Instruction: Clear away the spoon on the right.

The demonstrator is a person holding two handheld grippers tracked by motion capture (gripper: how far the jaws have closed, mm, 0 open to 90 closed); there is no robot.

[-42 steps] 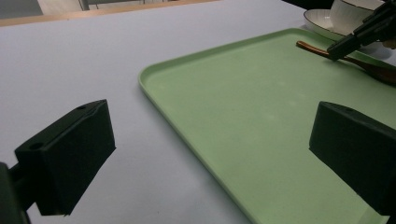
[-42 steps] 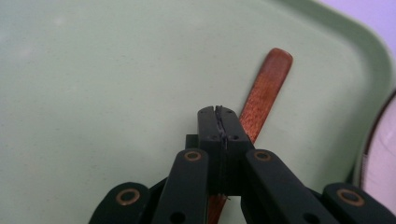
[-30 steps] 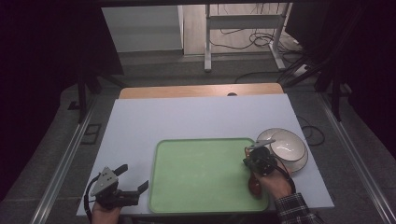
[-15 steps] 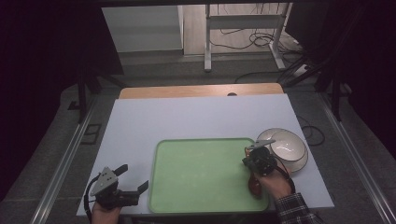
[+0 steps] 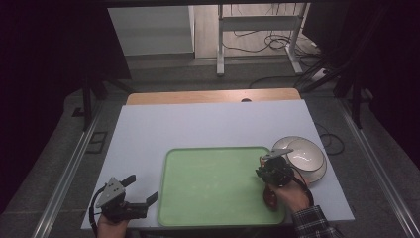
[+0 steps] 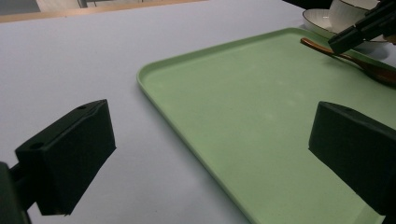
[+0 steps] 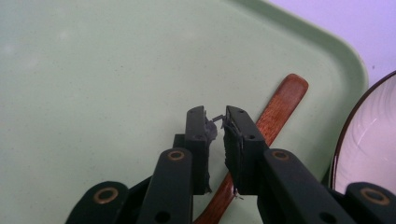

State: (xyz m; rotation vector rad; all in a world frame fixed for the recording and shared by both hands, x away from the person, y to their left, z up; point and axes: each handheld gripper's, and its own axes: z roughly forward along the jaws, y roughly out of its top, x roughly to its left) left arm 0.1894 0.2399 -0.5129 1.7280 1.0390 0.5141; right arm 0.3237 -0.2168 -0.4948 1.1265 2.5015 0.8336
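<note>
A light green tray [image 5: 218, 186] lies on the white counter [image 5: 208, 126], toward its near edge and a little right of centre. Along the tray's right side rests a brown wooden spoon [image 7: 273, 126], its handle running close to the raised rim, with the handle's rounded end near the tray's corner in the right gripper view.

The right gripper [image 5: 273, 168] hangs over that right edge of the tray, held in the person's right hand [image 5: 289, 196], whose plaid sleeve [image 5: 314, 223] enters from the bottom of the high view. In its own view the right gripper [image 7: 215, 135] has its jaws drawn nearly together, a narrow slit left between the worn pads, and nothing is clamped in them; the spoon passes underneath and just to the right of the tips (whether the tips touch the wood cannot be told).

Just beside the tray's right rim, on the counter, stands a white bowl [image 5: 302, 154] on a white plate [image 5: 319, 171]; the bowl's rim shows dark in the right gripper view.

The left gripper [image 5: 130, 196] sits at the counter's near left corner, off the tray, in the person's left hand [image 5: 111, 225]. Its jaws stand wide apart and empty, straddling the tray's left rim in the left gripper view, where the spoon [image 6: 359, 63] and the bowl [image 6: 350, 9] lie far across the tray.
</note>
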